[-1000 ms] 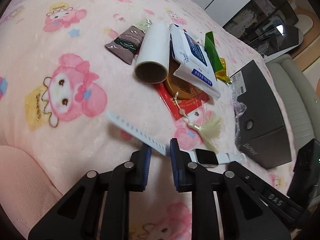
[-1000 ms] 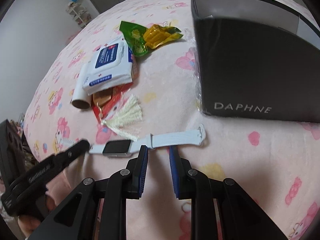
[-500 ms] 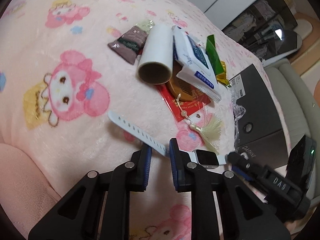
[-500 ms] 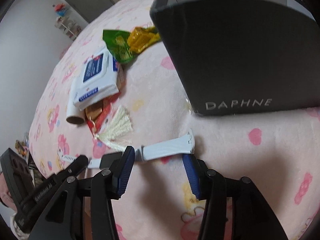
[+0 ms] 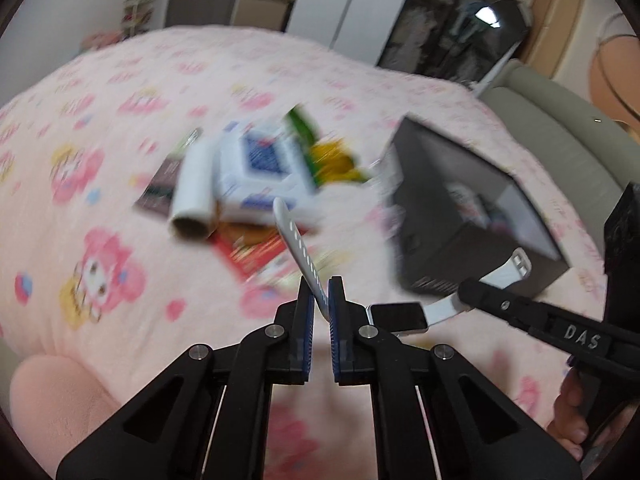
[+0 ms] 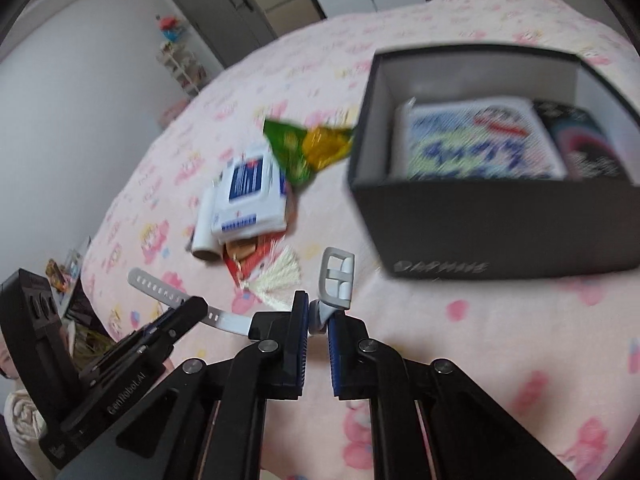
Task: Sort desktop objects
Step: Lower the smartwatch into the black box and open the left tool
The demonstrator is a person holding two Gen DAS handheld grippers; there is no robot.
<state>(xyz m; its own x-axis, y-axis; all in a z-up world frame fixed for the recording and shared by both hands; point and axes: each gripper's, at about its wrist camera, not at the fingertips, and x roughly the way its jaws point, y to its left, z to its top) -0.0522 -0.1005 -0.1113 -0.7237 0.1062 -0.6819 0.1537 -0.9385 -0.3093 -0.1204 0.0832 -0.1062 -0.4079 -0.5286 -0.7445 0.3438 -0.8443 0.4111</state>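
Holding smartwatch (image 5: 398,315) aloft between both claws: left claw (image 5: 319,300) clamped on holed strap, right claw (image 6: 318,316) clamped on buckle strap. Black box (image 6: 496,236) ahead-right already containing packets. Still awaiting sorting beyond claws: wipes pack (image 6: 250,196), tube (image 5: 192,196), snack wrappers (image 6: 308,148).

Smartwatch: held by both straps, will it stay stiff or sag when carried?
Likely floppy: the smartwatch hangs between left gripper and right gripper, straps curving. Probably light. The thin straps might slip.
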